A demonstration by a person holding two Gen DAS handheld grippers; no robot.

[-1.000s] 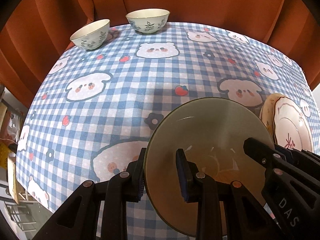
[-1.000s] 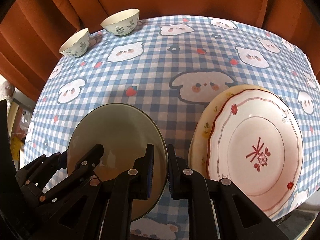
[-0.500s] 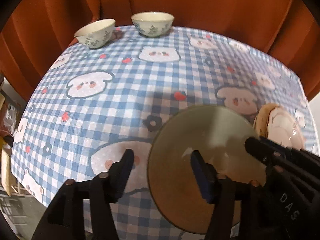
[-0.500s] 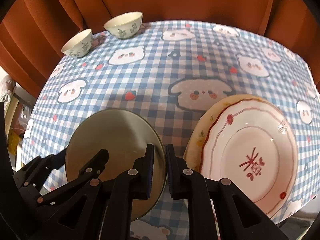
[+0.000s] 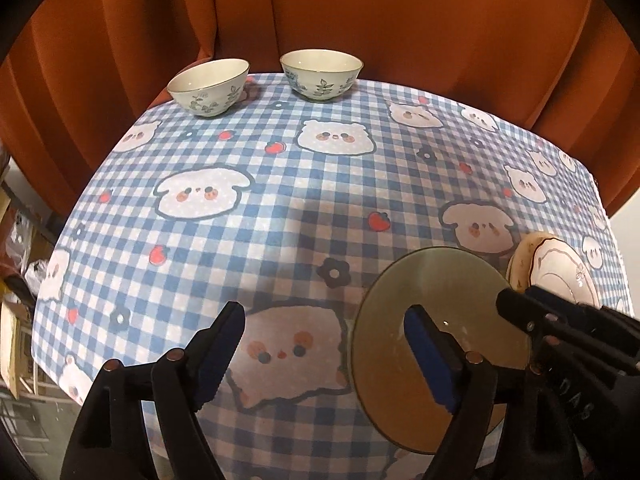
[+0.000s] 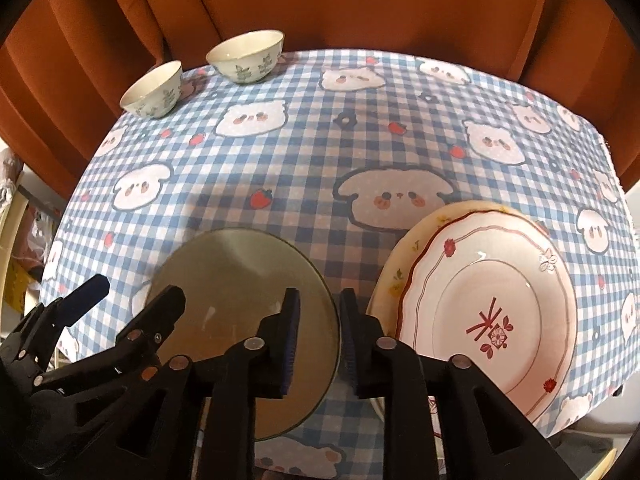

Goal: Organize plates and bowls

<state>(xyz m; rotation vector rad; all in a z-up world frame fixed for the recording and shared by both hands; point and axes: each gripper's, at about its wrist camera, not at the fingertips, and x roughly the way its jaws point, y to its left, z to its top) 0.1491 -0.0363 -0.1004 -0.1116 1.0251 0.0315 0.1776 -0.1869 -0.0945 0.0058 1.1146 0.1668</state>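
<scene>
A grey-green glass plate [image 5: 436, 308] [image 6: 236, 272] is near the table's front edge. My right gripper [image 6: 319, 328] is shut on its right rim and holds it. My left gripper [image 5: 324, 344] is open wide; its right finger lies over the plate, its left finger over the cloth. A white plate with red trim [image 6: 488, 312] is stacked on a cream plate [image 6: 390, 280] to the right, also in the left wrist view [image 5: 560, 268]. Two white bowls with leaf prints [image 5: 208, 86] [image 5: 321, 74] stand at the far left edge, also in the right wrist view [image 6: 154, 88] [image 6: 248, 54].
The round table wears a blue checked cloth with bear prints [image 5: 280, 184]. Orange curtains [image 5: 400, 16] hang close behind it. Clutter shows off the table's left side [image 5: 16, 240].
My left gripper has opened and let go of the glass plate's left rim, and drawn back. My right gripper stays shut on the plate's right rim.
</scene>
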